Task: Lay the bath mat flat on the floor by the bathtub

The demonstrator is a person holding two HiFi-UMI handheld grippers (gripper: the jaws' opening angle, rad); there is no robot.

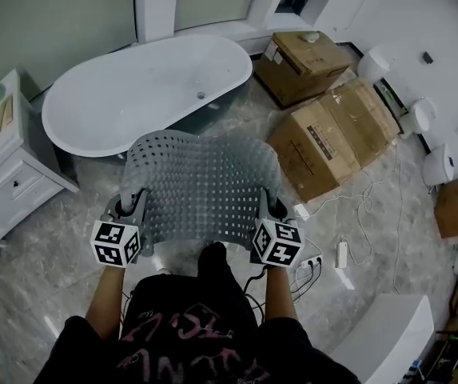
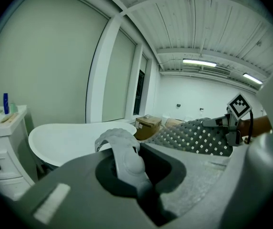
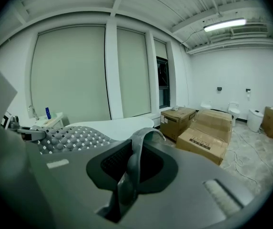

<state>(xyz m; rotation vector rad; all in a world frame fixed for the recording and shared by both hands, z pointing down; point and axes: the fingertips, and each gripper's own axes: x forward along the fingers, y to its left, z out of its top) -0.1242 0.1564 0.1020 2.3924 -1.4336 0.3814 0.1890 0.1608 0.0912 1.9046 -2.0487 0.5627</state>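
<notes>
A person stands on a marbled floor [image 1: 45, 254] with a grey bath mat [image 1: 201, 184] stretched in the air between two hand-held grippers. The left gripper [image 1: 135, 202] has its jaws closed down on one near corner of the mat. A folded strip of rubber rises from between the pads and curls over just past their tips. The right gripper [image 1: 268, 205] grips the opposite near corner the same way, its jaws narrowed onto a thin upright fold of mat.

From each pair of jaws the mat runs sideways toward the other gripper and forward, away from the person. Between the two grips it arches upward, then droops at its far edge. It is a soft, flexible sheet of uniform grey, covered in a regular grid of small square openings that show pale in both gripper views, with a rounded outer border. No part of it touches the floor.

Beyond the jaws and the mat's far edge stands a white oval bathtub [image 1: 149, 86]. Outward from the right gripper's jaws lie several cardboard boxes [image 1: 328, 138], and outward from the left gripper's jaws stands a white cabinet [image 1: 5, 174].
</notes>
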